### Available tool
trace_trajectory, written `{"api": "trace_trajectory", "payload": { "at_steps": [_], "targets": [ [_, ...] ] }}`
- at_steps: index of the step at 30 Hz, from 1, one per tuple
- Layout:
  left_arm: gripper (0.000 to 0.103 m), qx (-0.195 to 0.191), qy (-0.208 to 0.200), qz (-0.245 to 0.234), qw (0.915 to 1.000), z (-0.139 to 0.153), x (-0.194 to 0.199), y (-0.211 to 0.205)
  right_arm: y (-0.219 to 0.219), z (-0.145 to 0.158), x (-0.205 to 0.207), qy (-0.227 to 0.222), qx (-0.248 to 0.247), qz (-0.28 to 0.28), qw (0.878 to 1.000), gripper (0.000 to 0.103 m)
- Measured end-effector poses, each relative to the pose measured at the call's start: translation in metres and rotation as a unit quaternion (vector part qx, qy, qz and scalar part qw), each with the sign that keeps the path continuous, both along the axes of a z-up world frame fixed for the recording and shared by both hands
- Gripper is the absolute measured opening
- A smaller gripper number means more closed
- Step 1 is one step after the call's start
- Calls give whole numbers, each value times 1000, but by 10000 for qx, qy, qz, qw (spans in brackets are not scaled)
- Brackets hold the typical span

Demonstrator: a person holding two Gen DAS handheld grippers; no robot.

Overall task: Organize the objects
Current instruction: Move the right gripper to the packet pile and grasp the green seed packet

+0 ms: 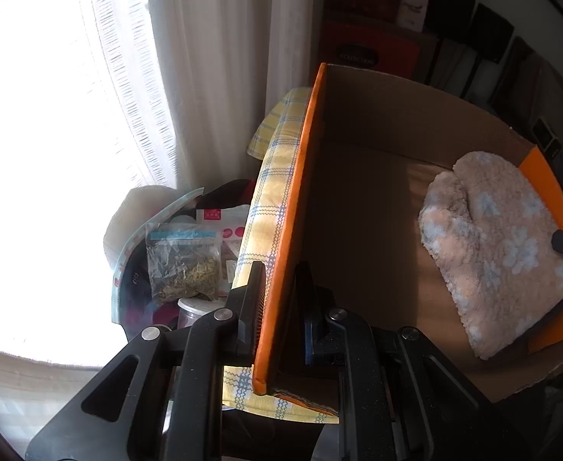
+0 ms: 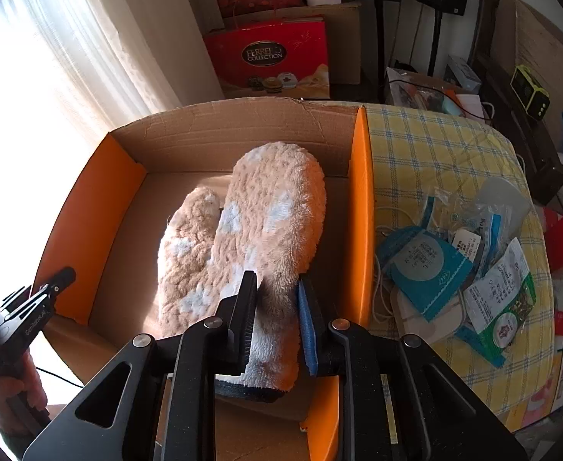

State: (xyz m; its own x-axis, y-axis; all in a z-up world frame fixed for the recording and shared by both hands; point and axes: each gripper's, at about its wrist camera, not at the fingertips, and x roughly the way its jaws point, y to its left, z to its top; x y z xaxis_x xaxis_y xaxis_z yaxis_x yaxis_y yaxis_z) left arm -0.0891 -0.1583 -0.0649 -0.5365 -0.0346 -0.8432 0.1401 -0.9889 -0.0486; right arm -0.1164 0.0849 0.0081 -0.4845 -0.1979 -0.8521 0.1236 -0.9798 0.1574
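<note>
Mitten (image 2: pixel 243 238), fluffy beige fleece with pale blue paw prints, lies inside the orange-sided cardboard box (image 2: pixel 89 207). The right gripper (image 2: pixel 277 288) straddles its cuff, jaws loosened. The left gripper (image 1: pixel 279 288) pinches the box wall. Behind stands a red "FERRERO COLLECTION" bag (image 2: pixel 270 57); a yellow checked tablecloth (image 2: pixel 435 146) carries packets.

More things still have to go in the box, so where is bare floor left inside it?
Bare cardboard lies between the fuzzy mitten and the box's left orange wall, and along the back wall. The mitten fills the right side. Outside, packets crowd the checked cloth.
</note>
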Motion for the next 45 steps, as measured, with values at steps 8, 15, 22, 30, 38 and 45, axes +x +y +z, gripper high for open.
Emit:
{"api": "trace_trajectory", "payload": {
  "at_steps": [8,15,22,30,38,45],
  "targets": [
    [15,6,-8,-2,10000,1,0,0,24,54,14,665,347,23,9972,44],
    [15,29,-1,13,10000,0,-2,-2,70,67,13,721,480,-296,9958,44],
    [15,21,-7,6,10000,-1,-2,-1,113,57,12,611,585,-610,9945,45],
    [15,22,-7,0,10000,-1,-2,-1,161,40,10,466,653,-980,9919,46],
    [15,2,-11,-4,10000,-1,-3,-2,194,12,10,197,628,-1265,9898,46],
    [15,-5,-19,-1,10000,0,-4,-1,197,-7,13,100,610,-1201,9908,60]
  ]
}}
